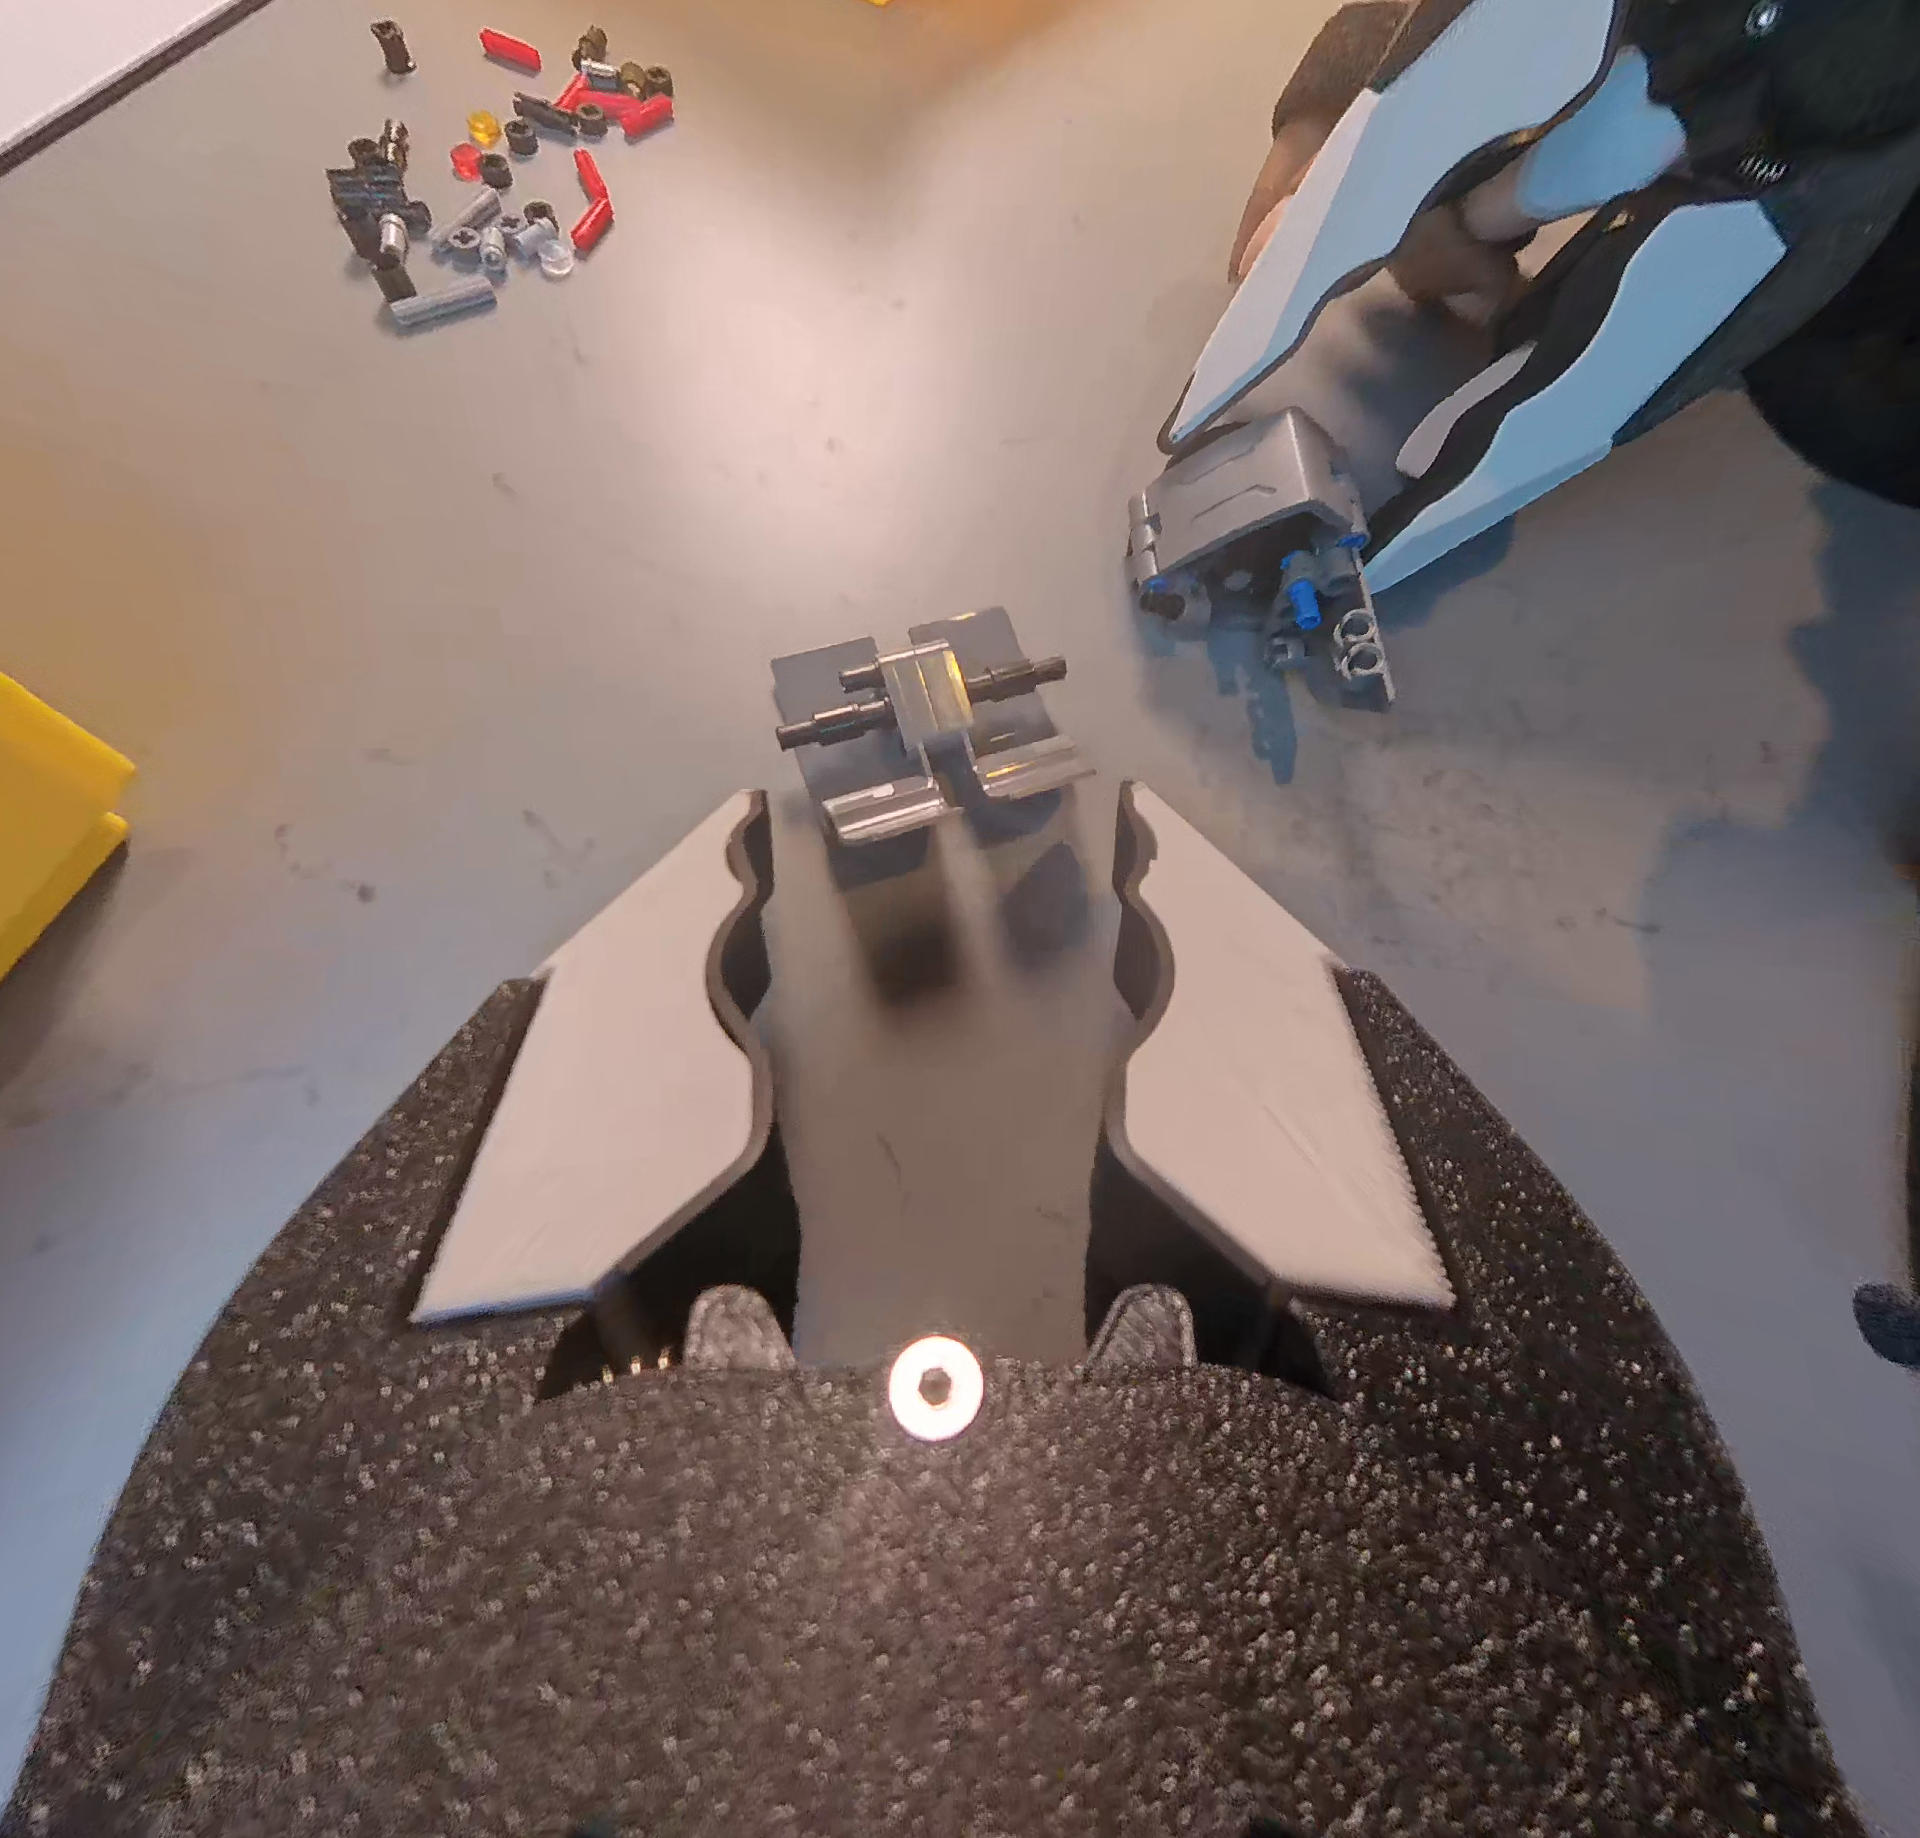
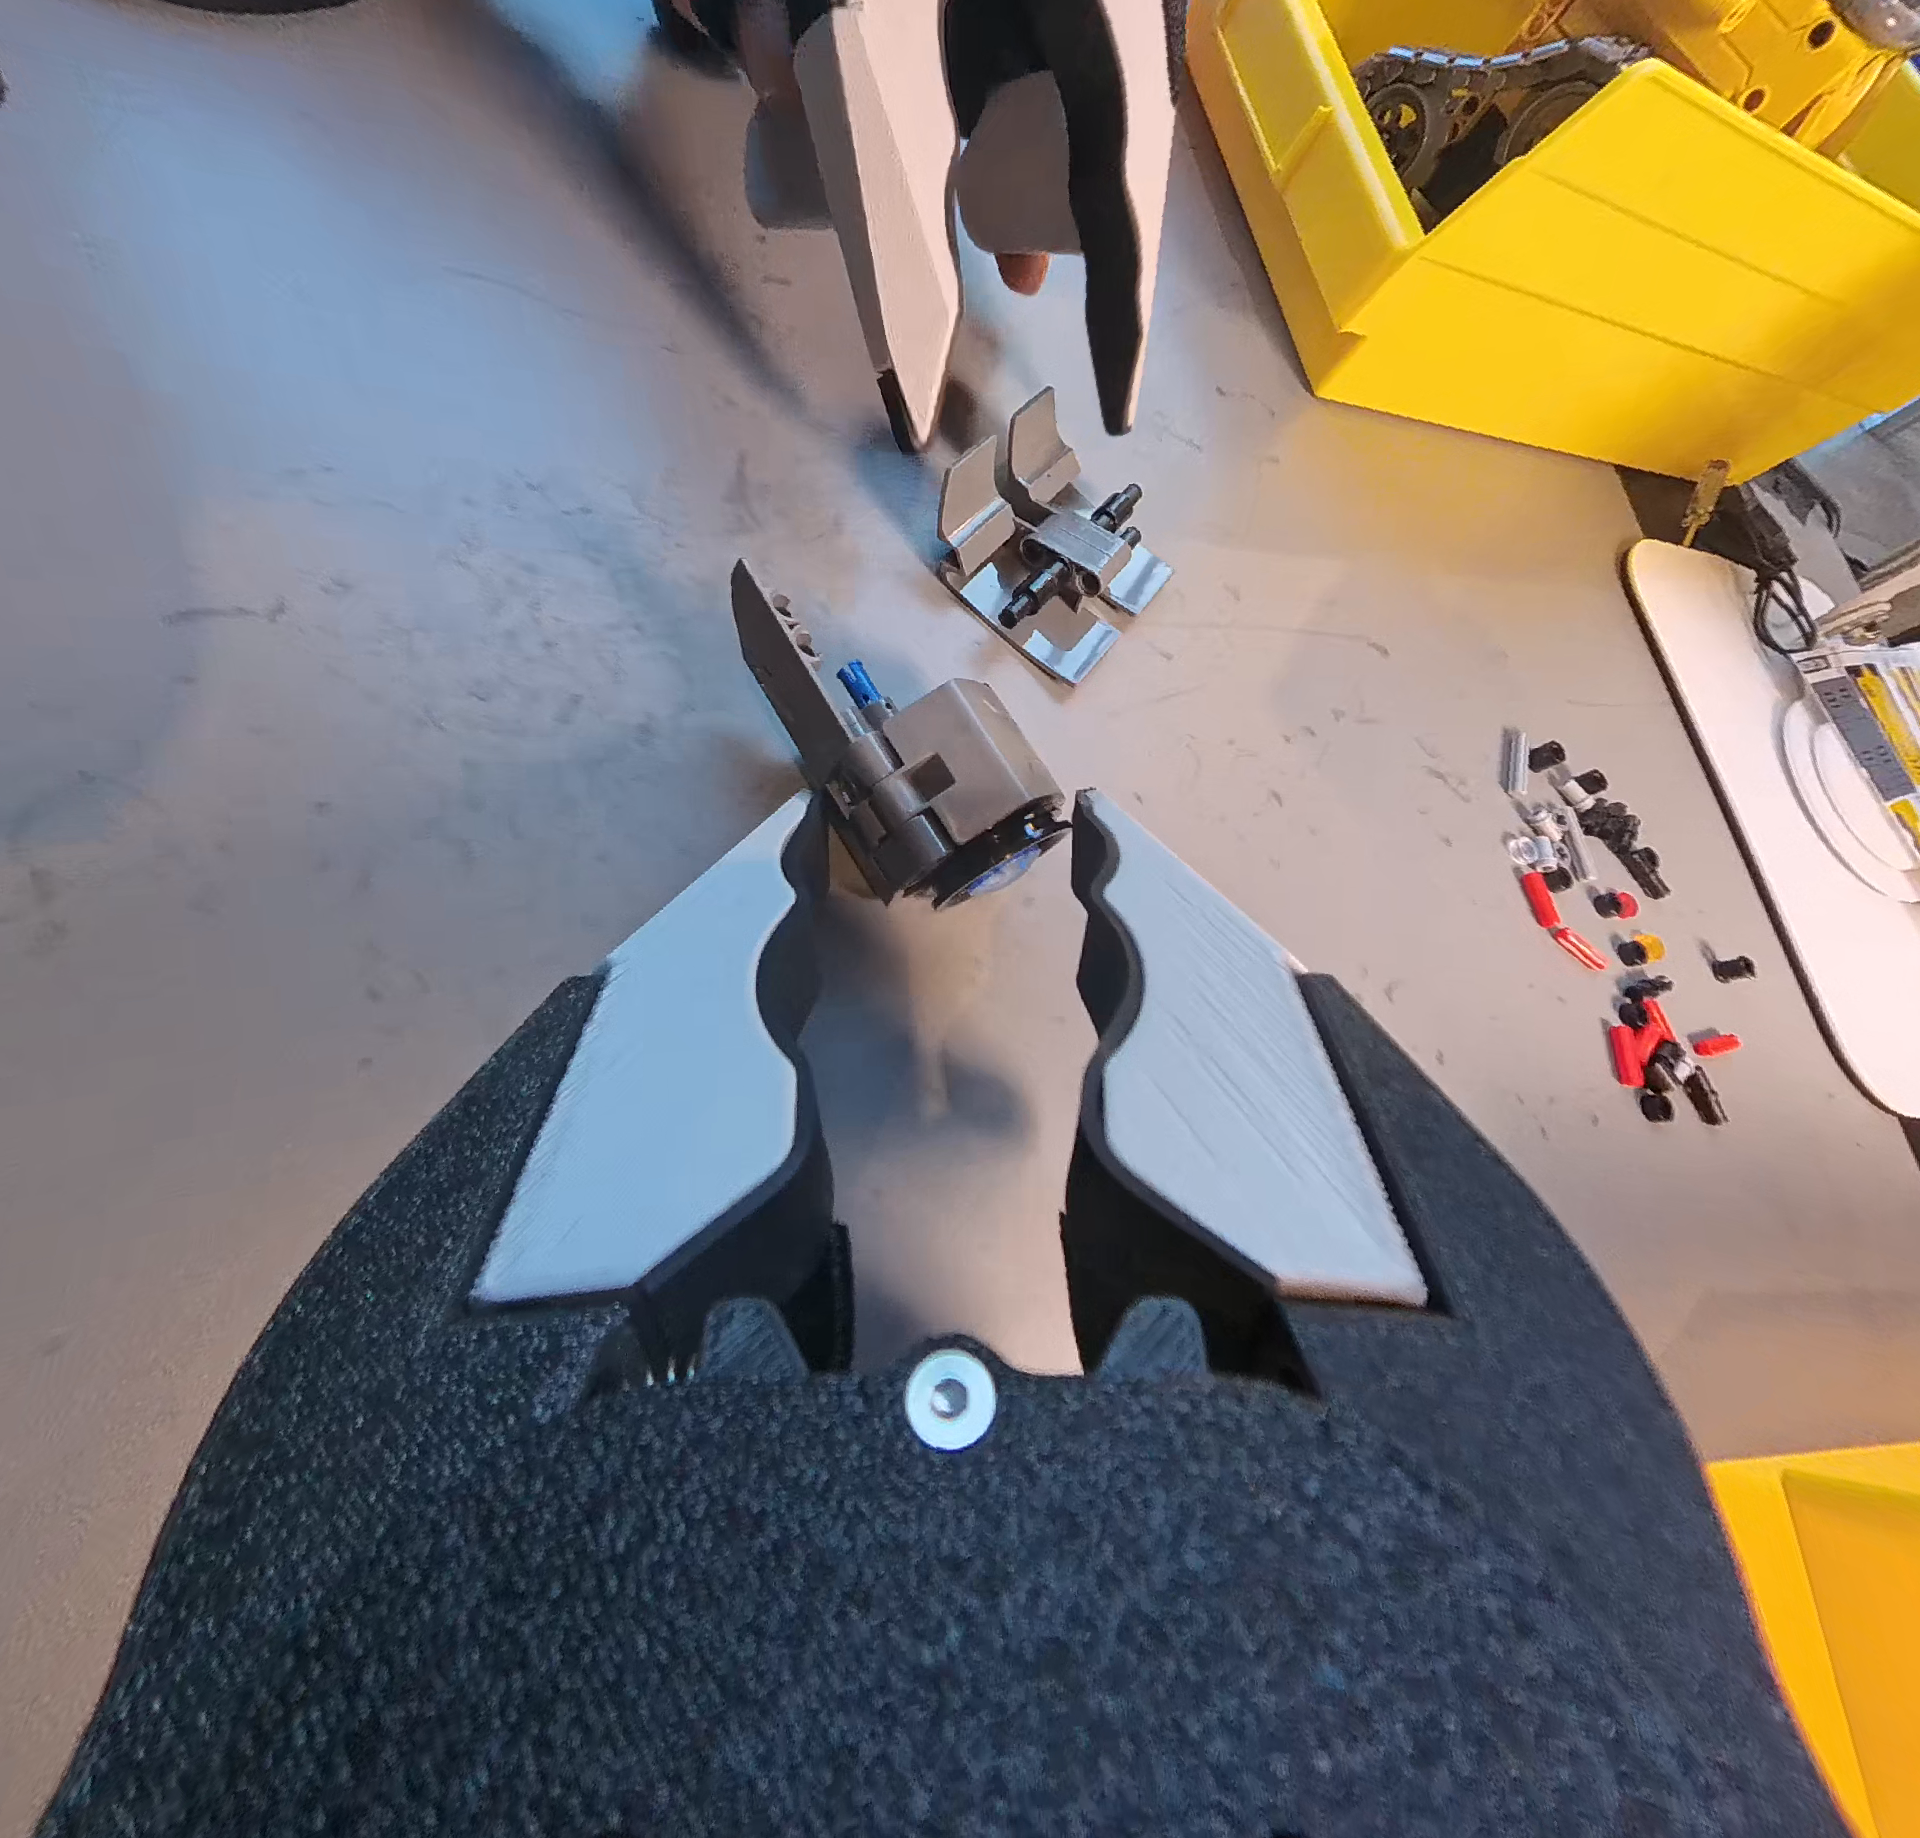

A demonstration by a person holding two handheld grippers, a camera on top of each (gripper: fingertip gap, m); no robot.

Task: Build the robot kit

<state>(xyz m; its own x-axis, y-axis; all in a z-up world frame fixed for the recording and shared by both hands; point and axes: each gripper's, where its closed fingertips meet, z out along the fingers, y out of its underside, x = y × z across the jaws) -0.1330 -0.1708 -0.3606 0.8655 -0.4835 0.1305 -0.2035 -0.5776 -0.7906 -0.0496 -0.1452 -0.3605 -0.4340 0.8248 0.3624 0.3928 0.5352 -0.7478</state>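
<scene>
Nearby, loose pieces [image 1: 499, 162], yellow bin [image 2: 1621, 261]

It looked like a workshop or a hobby bench for building toy models. The worktop [image 2: 364, 438] was a plain grey surface, scuffed and marked. A yellow storage bin [image 2: 1621, 261] at the upper right of the right wrist view held a partly built yellow toy vehicle [image 2: 1704, 12] with tracks. A heap of small red, black and grey building parts [image 1: 499, 157] lay at the upper left of the left wrist view. At the right edge of the right wrist view a white board [image 2: 1745, 749] and cables [image 2: 1777, 593] showed.
</scene>
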